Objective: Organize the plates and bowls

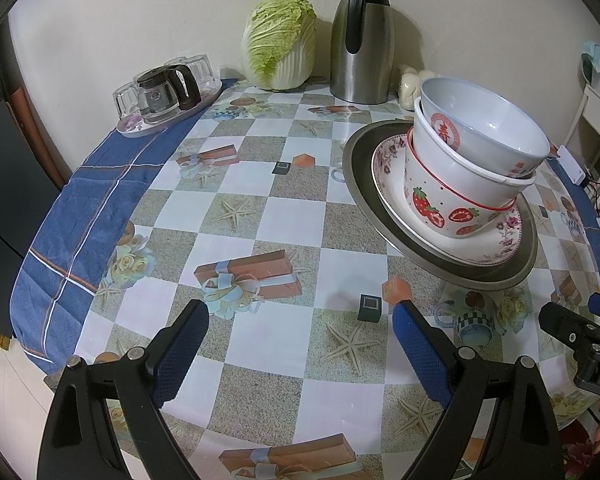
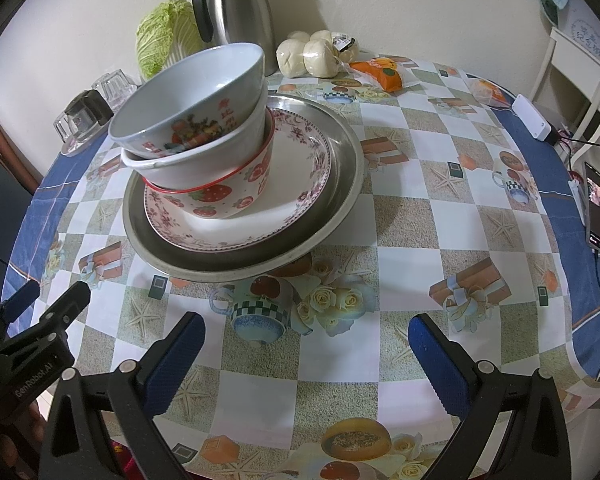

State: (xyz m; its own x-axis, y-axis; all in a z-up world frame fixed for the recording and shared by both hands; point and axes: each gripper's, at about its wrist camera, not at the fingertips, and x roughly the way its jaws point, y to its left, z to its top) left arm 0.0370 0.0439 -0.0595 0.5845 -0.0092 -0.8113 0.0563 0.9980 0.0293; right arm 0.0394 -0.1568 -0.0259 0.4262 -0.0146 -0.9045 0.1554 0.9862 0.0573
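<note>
1. The counter (image 1: 268,216) is round, covered with a checked cloth printed with starfish and gift boxes over a blue under-cloth.
2. A metal tray (image 1: 512,276) sits on the counter carrying the whole stack; in the left wrist view it lies ahead and to the right of the left claw (image 1: 300,356), well apart from it. In the right wrist view the tray (image 2: 340,184) lies ahead and to the left of the right claw (image 2: 308,360).
3. A floral plate (image 1: 504,240) rests inside the tray.
4. A strawberry bowl (image 1: 436,208) stands on the plate, tilted.
5. A white bowl (image 1: 460,164) nests in the strawberry bowl.
6. A pale grey bowl (image 1: 484,120) with red characters sits on top, leaning.
7. Both claws hover over bare cloth with jaws spread wide and nothing between them, touching no dish.
8. Behind stand a steel jug (image 1: 360,40) and a cabbage (image 1: 280,44), both near the wall.
</note>
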